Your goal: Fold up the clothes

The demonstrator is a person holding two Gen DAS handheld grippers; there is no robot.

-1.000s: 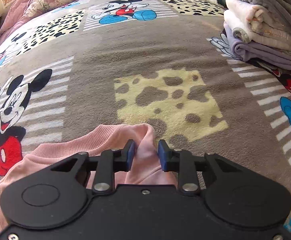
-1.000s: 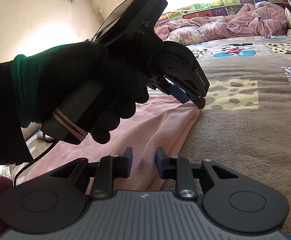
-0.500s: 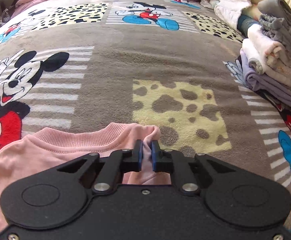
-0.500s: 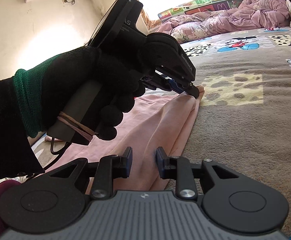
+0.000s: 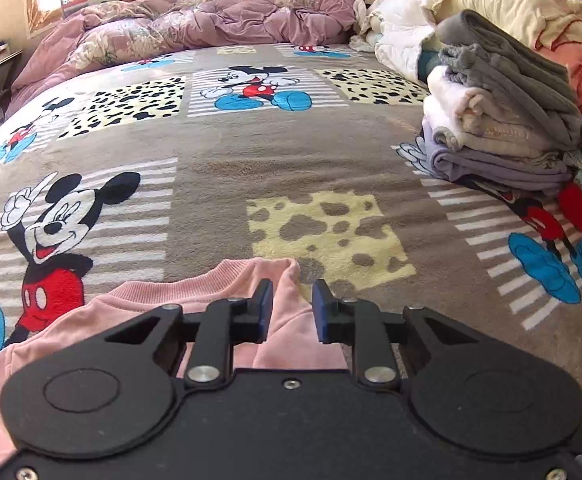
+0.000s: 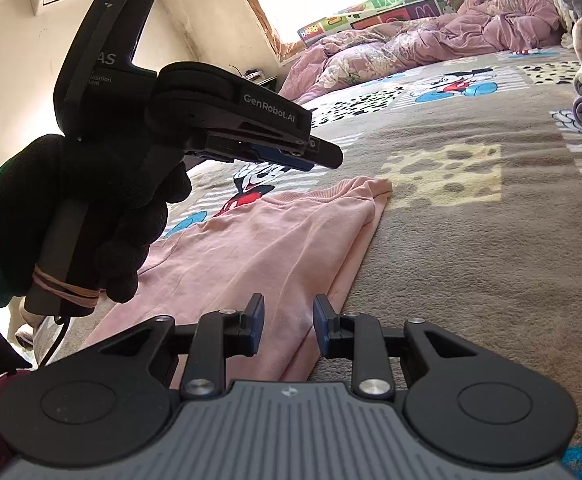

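A pink garment lies flat on the Mickey Mouse blanket, with a folded edge along its right side and a ribbed hem at the far end. In the left wrist view its far corner rests on the blanket just below my left gripper, which is open with nothing between its blue pads. From the right wrist view the left gripper hovers above the garment in a black-gloved hand. My right gripper is open over the garment's near right edge.
A stack of folded clothes stands at the right of the bed, with more bedding piled behind it. A crumpled purple duvet lies along the far end. Open blanket stretches between the garment and the stack.
The left gripper, shut on the garment's far corner half a second ago, has opened and risen off it. The corner now lies on the blanket. The right gripper stayed open.
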